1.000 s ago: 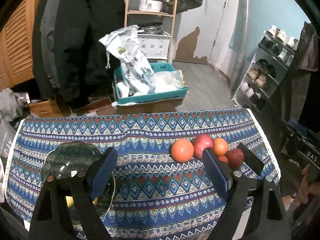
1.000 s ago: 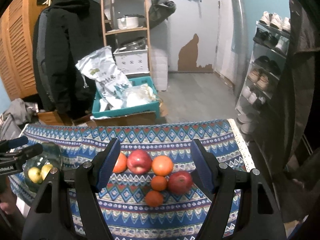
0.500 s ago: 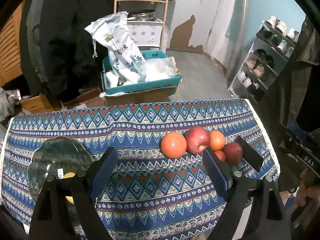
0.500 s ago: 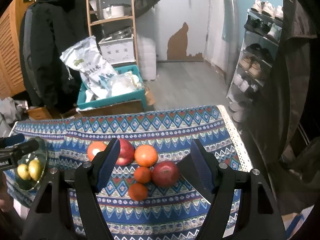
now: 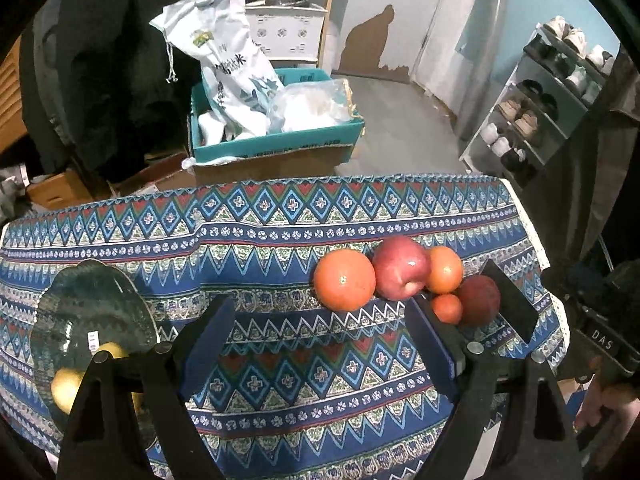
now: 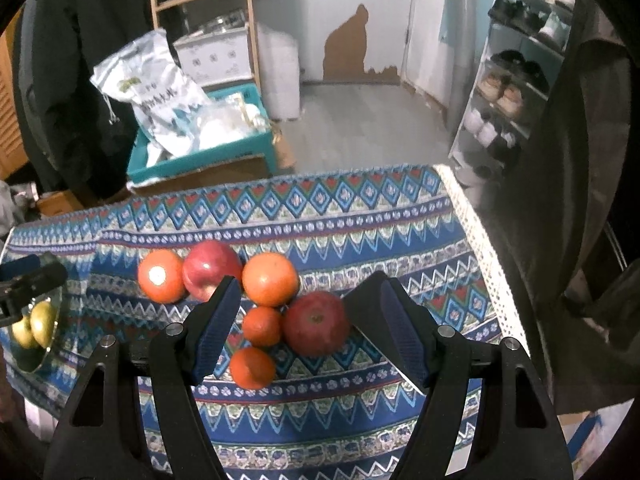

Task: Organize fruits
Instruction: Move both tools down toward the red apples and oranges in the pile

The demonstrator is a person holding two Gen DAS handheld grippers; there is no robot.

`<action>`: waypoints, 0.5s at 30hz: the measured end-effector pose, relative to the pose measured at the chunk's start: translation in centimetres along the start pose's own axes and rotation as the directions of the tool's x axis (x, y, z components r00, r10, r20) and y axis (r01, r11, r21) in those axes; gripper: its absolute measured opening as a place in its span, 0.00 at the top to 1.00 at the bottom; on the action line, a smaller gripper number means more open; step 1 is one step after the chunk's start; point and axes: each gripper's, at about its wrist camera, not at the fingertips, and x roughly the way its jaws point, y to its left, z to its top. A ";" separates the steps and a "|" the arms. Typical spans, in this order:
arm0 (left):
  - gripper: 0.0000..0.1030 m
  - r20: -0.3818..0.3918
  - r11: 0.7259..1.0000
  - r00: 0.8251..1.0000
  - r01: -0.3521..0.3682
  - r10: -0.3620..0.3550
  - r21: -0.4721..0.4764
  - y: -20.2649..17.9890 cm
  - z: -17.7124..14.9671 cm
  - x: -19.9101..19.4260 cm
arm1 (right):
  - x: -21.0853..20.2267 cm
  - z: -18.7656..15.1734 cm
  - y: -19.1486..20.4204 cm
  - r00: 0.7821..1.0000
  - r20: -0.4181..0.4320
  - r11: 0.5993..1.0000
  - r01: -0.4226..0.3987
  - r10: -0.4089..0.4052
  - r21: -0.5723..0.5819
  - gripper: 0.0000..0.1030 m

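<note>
Oranges and red apples lie in a cluster on the patterned tablecloth [image 6: 360, 232]. In the right wrist view a dark red apple [image 6: 316, 323], a big orange [image 6: 270, 279], a small orange [image 6: 262, 326] and another small orange [image 6: 252, 367] sit between or just ahead of my open right gripper [image 6: 306, 320]. A red apple [image 6: 211, 268] and an orange [image 6: 161, 276] lie further left. My left gripper [image 5: 320, 336] is open and empty, with the orange [image 5: 344, 279] and red apple [image 5: 401, 268] ahead to its right. A glass bowl [image 5: 92, 308] with yellow-green fruit [image 5: 66, 388] stands at the left.
The table's far edge drops to the floor, where a teal box [image 5: 276, 144] holds white bags. A shoe rack [image 5: 540, 100] stands at the right. The right gripper's fingers [image 5: 508, 304] show beside the fruit in the left wrist view. Dark coats hang at the back left.
Both grippers have moved forward and down toward the table. The right gripper's open jaws now stand around the dark red apple and small oranges. No fruit has moved.
</note>
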 end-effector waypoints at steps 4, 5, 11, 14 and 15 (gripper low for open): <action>0.15 -0.024 1.000 1.000 0.001 -0.001 -0.005 -0.1 0.0 1.6 | 2.0 -0.3 -0.3 0.999 -0.045 1.000 0.000 0.000 0.010 0.29; 0.15 -0.031 1.000 1.000 0.002 -0.003 -0.009 -0.1 0.0 2.0 | 2.4 -0.4 -0.4 0.998 -0.057 1.000 0.000 0.001 0.013 0.29; 0.15 -0.070 1.000 0.998 0.002 -0.004 -0.020 -0.1 0.1 4.5 | 5.5 -0.8 -0.9 0.992 -0.127 0.999 -0.003 0.008 0.035 0.29; 0.15 -0.090 1.000 0.996 0.002 -0.004 -0.024 0.0 0.0 5.9 | 7.1 -1.2 -1.1 0.987 -0.163 0.999 -0.007 0.014 0.045 0.29; 0.15 -0.096 1.000 0.995 0.002 -0.004 -0.024 0.0 0.0 6.3 | 7.6 -1.3 -1.2 0.985 -0.174 0.999 -0.006 0.014 0.048 0.29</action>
